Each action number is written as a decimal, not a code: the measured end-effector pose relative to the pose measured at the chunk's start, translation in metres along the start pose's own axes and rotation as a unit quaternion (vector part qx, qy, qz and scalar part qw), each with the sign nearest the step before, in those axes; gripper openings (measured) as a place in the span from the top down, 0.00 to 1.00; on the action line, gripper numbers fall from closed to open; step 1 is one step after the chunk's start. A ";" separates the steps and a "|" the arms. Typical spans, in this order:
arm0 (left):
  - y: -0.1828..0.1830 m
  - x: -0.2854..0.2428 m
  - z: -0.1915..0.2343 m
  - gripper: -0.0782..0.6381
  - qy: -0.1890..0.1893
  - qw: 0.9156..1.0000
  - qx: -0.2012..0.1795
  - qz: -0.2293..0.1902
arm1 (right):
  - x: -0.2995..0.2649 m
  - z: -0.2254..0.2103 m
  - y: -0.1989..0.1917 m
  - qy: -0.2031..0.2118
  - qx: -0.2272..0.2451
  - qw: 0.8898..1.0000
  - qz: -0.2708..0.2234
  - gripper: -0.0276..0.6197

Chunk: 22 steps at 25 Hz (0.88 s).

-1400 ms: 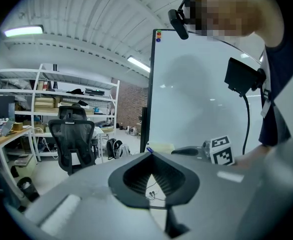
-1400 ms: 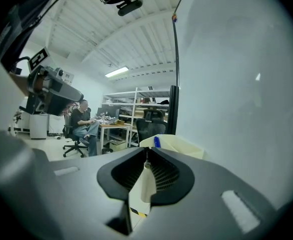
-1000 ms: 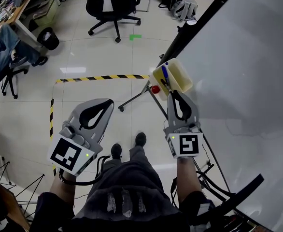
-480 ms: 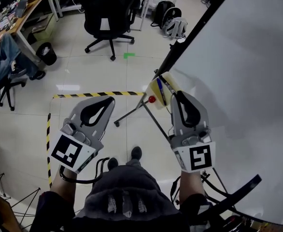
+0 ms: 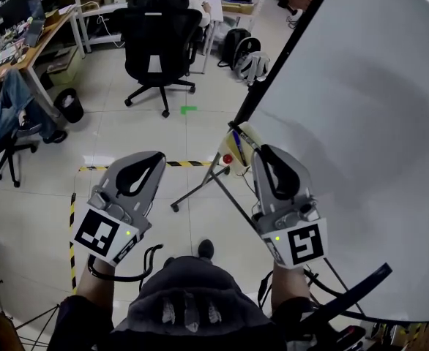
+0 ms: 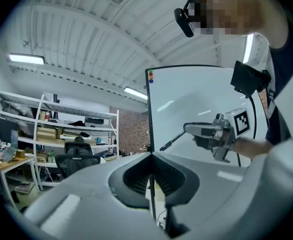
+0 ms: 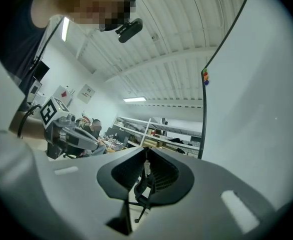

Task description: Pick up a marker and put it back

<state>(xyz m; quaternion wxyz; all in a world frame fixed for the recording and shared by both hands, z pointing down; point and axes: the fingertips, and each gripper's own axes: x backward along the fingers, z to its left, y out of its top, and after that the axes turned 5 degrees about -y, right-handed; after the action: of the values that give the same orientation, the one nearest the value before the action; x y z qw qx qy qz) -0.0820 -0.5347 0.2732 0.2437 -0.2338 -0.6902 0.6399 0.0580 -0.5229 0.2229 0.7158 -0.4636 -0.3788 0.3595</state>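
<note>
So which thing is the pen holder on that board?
Start at the big whiteboard on the right. On its dark edge, just ahead of the right tool, sits the holder: pale yellow, a blue pen inside, unlike the small red knob beside it.

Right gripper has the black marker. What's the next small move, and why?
Probably ease the right gripper down toward the yellow holder by the whiteboard: its jaws are shut on the black marker, which sticks out from them, so putting it back remains.
</note>
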 end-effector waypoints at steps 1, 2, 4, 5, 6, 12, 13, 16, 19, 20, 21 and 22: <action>0.001 0.004 -0.002 0.88 0.000 1.000 -0.002 -0.002 | 0.003 0.004 0.001 0.003 0.005 1.000 0.000 0.90; 0.003 0.009 -0.003 0.88 -0.001 1.000 -0.004 -0.003 | 0.006 0.008 0.002 0.005 0.007 1.000 0.000 0.90; 0.006 0.016 -0.007 0.88 -0.002 1.000 -0.007 -0.007 | 0.010 0.016 0.008 0.007 0.000 1.000 -0.001 0.90; 0.009 0.019 -0.008 0.88 -0.002 1.000 -0.008 -0.008 | 0.011 0.018 0.011 0.009 -0.001 1.000 0.000 0.90; 0.012 0.021 -0.009 0.88 -0.003 1.000 -0.010 -0.009 | 0.013 0.019 0.014 0.012 0.004 1.000 0.001 0.90; 0.014 0.053 -0.027 0.88 -0.020 1.000 -0.022 -0.004 | 0.038 0.046 0.036 0.009 0.002 1.000 -0.002 0.90; 0.012 0.060 -0.031 0.88 -0.023 1.000 -0.020 -0.006 | 0.045 0.053 0.038 0.006 0.003 1.000 0.000 0.90; 0.008 0.075 -0.045 0.88 -0.037 0.999 -0.014 -0.009 | 0.065 0.067 0.043 -0.003 0.003 1.000 0.009 0.90; 0.009 0.080 -0.058 0.88 -0.051 0.999 -0.009 -0.006 | 0.080 0.072 0.051 -0.009 0.006 1.000 0.015 0.90; 0.010 0.082 -0.064 0.88 -0.055 0.998 -0.009 -0.005 | 0.085 0.073 0.054 -0.009 0.007 1.000 0.016 0.90; 0.011 0.082 -0.069 0.88 -0.058 0.998 -0.009 -0.005 | 0.091 0.073 0.056 -0.009 0.008 1.000 0.016 0.90; 0.012 0.083 -0.074 0.88 -0.059 0.998 -0.011 -0.005 | 0.096 0.073 0.058 -0.009 0.009 1.000 0.015 0.90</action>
<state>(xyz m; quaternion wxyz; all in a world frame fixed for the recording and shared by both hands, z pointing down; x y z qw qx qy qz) -0.0987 -0.4239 0.2692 0.2035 -0.1948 -0.7113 0.6439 0.0281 -0.3932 0.2092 0.7112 -0.4594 -0.3751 0.3775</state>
